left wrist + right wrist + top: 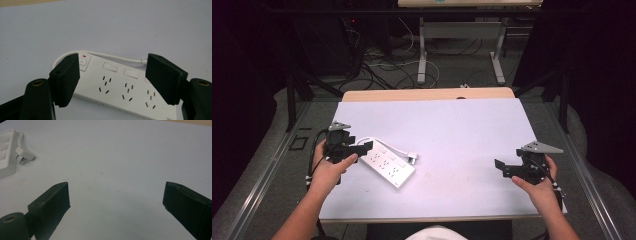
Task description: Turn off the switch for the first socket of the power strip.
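1. High view: a person sits at a white table (452,125) with a black two-jaw gripper in each hand. The left gripper (364,146) hovers at the near end of a white power strip (387,167), which lies on the left half of the table, angled away to the right.
2. Left gripper view: the jaws are spread wide and frame the strip's switch end without touching it. The white power button (82,62) with a small red mark above it sits just beside the left jaw.
3. The right gripper (501,167) rests well apart on the right side, jaws also spread and pinching nothing, over bare table.
4. To do this step well, I judge the left gripper should come down square across the strip's width, jaws clearing both long edges and the cord (110,57) before closing.
5. Counts: one power strip; three socket groups and three blank rectangular covers visible; one power button; one cord ending in one plug (25,157); two grippers.
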A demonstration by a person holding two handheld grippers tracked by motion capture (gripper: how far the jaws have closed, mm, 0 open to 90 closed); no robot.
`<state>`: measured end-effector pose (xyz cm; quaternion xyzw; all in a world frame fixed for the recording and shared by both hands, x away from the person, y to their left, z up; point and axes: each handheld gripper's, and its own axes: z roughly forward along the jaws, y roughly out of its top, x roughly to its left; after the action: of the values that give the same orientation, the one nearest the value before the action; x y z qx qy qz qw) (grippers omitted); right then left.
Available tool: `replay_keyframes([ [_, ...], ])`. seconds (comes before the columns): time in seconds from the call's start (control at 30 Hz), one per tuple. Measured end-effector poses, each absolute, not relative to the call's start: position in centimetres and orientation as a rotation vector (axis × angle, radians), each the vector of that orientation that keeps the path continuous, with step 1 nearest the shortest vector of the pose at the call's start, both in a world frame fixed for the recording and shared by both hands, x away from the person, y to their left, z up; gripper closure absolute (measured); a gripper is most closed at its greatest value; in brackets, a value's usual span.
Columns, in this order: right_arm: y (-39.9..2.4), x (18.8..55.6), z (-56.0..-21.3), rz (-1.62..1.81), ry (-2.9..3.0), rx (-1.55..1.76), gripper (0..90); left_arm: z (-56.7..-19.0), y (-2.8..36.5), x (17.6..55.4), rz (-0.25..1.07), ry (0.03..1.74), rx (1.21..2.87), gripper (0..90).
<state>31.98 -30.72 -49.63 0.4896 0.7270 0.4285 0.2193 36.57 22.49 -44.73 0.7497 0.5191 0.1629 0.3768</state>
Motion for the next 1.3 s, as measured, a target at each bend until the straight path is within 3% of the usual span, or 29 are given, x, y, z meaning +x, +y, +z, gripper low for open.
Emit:
replay_keyframes([
  [0.4, -30.7, 32.0, -49.8, 1.186, 2.001, 1.37, 6.7, -44.6, 21.9, 37.8, 0.395, 1.377, 1.94, 36.5],
  [1.3, -30.9, 32.2, -50.1, 1.182, 2.021, 1.378, 6.8, -46.5, 20.5, 40.4, 0.279, 1.437, 2.009, 70.7],
])
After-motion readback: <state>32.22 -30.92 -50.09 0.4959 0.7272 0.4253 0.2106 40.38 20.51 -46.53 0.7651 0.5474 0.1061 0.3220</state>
